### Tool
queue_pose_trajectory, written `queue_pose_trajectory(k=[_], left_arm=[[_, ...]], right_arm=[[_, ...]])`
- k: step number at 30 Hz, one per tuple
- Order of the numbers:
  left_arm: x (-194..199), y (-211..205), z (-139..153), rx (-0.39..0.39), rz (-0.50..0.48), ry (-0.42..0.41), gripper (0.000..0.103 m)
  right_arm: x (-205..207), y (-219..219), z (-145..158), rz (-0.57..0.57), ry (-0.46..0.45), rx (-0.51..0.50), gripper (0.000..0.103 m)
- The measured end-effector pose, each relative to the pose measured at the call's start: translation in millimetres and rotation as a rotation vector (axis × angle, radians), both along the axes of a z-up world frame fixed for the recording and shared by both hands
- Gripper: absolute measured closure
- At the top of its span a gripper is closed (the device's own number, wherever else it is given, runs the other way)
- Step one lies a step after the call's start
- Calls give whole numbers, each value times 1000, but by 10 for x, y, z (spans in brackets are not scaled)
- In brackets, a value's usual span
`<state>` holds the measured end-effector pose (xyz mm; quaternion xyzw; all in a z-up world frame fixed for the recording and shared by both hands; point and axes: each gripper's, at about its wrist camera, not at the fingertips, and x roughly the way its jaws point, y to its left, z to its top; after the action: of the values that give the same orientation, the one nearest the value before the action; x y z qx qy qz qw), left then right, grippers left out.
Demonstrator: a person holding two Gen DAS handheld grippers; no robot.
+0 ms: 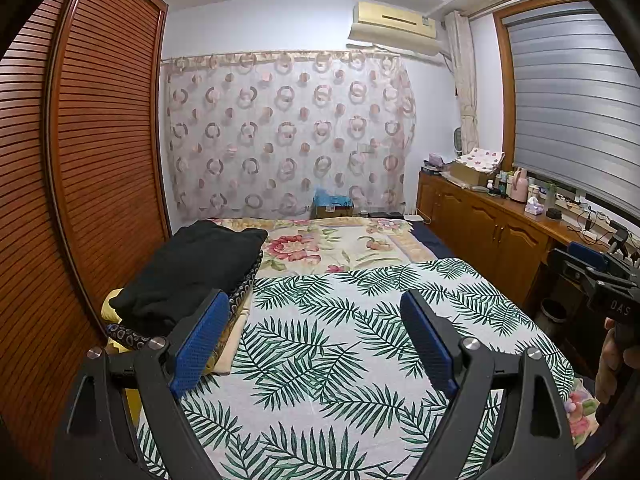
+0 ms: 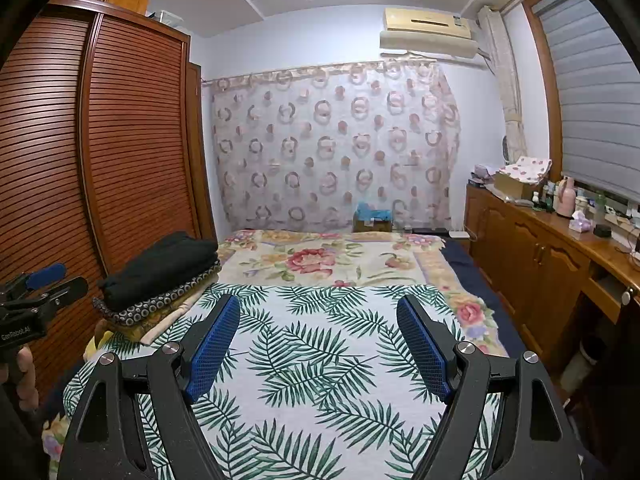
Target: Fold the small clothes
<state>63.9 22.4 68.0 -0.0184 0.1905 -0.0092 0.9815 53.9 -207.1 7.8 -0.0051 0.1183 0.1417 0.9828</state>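
Both tools hang above the bed, jaws spread wide with nothing between them: the left hand-held gripper (image 1: 314,336) and the right hand-held gripper (image 2: 318,340) each frame only the bare palm-leaf cloth (image 1: 340,340), which seems to be laid out as a clear folding area. The folded clothes (image 1: 188,276) sit stacked at the bed's left edge by the slatted wardrobe (image 1: 100,140), probably to keep finished pieces out of the way. The left view looks onto the black top garment; the right view shows the layers edge-on, patterned piece under black (image 2: 160,268). No unfolded garment shows
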Motion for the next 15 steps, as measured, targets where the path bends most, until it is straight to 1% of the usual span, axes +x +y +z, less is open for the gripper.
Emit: queue_pose_trajectory(k=[15], left_arm=[[-6,-5,-10,2,0,0,15]], right_arm=[[9,-63,-19,5,-7,0,21]])
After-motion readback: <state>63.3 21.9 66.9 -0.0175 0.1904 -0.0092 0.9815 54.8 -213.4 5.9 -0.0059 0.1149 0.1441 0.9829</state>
